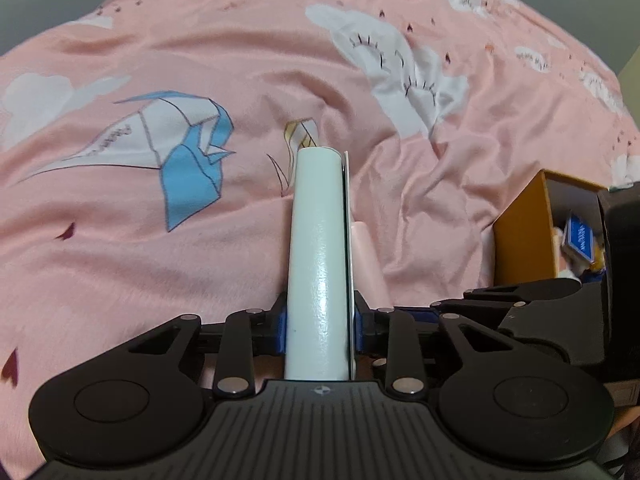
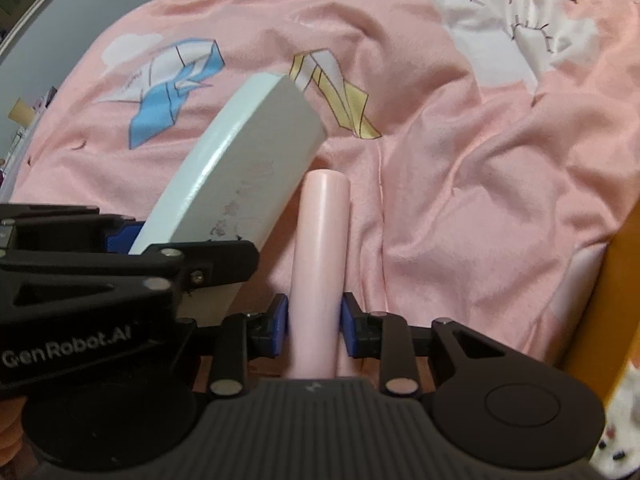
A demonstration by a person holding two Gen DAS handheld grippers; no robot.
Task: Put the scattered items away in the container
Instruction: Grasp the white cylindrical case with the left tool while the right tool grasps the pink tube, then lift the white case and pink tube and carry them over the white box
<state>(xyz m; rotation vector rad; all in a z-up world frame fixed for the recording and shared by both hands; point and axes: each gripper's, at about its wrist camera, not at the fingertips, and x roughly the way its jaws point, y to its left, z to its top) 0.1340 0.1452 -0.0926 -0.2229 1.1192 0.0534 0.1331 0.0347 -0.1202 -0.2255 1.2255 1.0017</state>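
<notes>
My left gripper (image 1: 320,320) is shut on a pale mint-white box (image 1: 318,264), held edge-on above the pink bedspread. The same box (image 2: 240,156) shows in the right wrist view, tilted, with the left gripper (image 2: 132,248) at its base. My right gripper (image 2: 314,324) is shut on a pink tube-shaped item (image 2: 320,256) that points forward; a bit of it shows in the left wrist view (image 1: 366,256) just right of the box. An orange open container (image 1: 528,232) stands at the right with a blue packet (image 1: 580,240) inside.
A rumpled pink bedspread (image 1: 160,280) with cloud and paper-crane prints fills both views. The orange container's wall (image 2: 608,300) rises at the right edge of the right wrist view. A grey wall lies beyond the bed at the far left.
</notes>
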